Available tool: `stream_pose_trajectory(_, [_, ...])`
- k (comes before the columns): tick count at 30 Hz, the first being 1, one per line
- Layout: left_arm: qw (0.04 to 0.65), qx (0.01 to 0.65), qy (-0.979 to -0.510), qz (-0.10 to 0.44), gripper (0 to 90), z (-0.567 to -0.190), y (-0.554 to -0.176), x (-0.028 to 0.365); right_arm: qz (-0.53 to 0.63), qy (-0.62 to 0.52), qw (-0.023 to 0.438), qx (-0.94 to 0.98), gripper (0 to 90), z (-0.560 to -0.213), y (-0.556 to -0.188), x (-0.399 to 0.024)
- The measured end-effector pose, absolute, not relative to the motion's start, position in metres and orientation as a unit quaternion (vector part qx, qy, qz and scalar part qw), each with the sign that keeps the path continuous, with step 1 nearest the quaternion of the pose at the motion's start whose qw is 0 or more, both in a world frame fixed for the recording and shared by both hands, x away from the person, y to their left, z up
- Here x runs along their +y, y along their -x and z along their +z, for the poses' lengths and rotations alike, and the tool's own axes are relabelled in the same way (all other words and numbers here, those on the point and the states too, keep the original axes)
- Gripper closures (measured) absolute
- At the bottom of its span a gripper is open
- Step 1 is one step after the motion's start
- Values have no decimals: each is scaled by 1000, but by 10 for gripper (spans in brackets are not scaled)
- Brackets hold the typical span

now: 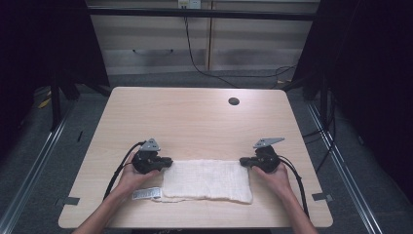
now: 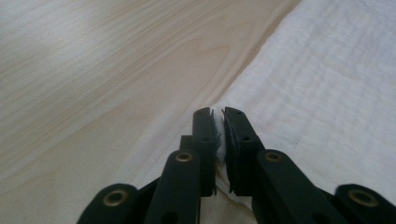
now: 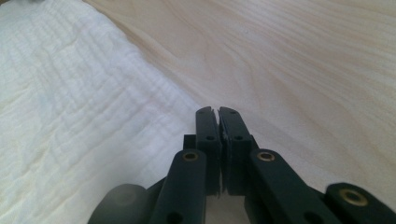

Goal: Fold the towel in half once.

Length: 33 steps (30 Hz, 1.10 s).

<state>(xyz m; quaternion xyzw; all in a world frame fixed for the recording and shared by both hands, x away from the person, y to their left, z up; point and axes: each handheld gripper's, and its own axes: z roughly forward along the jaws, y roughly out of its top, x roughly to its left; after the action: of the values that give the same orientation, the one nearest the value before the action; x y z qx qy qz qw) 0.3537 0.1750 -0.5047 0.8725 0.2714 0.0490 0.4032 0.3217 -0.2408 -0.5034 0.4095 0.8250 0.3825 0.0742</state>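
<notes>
A white cloth lies flat as a wide rectangle near the front edge of the wooden table. My left gripper is at its far left corner. In the left gripper view the gripper is shut, and a sliver of the cloth shows between the pads. My right gripper is at the far right corner. In the right gripper view its jaws are pressed together where the cloth's edge runs in under them. A hand holds each gripper low over the table.
A small white label sticks out at the cloth's near left corner. A dark round cable hole sits at the far right of the tabletop. Bare wood stretches beyond the cloth. Cables trail back from both grippers.
</notes>
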Motion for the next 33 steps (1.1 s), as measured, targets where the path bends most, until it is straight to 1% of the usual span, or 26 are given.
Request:
stream_pose_trajectory(3, [399, 281, -872, 45, 858, -503, -354, 176, 388, -408, 76, 823, 876, -502, -321, -241])
stream_pose_trajectory(5, [405, 288, -867, 41, 859, -503, -355, 178, 398, -408, 73, 818, 876, -499, -321, -242])
stream_pose_trajectory(14, [436, 302, -847, 32, 860, -493, -359, 188, 429, -404, 85, 804, 876, -483, -319, -246])
stream_pose_trajectory(24, [455, 297, -837, 54, 860, -465, -369, 185, 433, -386, 105, 808, 876, -457, -331, -239])
stream_pose_trajectory(29, [483, 302, -820, 58, 860, -448, -372, 188, 443, -375, 122, 805, 876, -437, -337, -236])
stream_pose_trajectory(31, [485, 303, -818, 63, 860, -447, -371, 190, 456, -372, 127, 799, 876, -432, -337, -236])
stream_pose_trajectory(33, [476, 308, -821, 63, 860, -455, -371, 191, 453, -370, 128, 801, 876, -434, -338, -235])
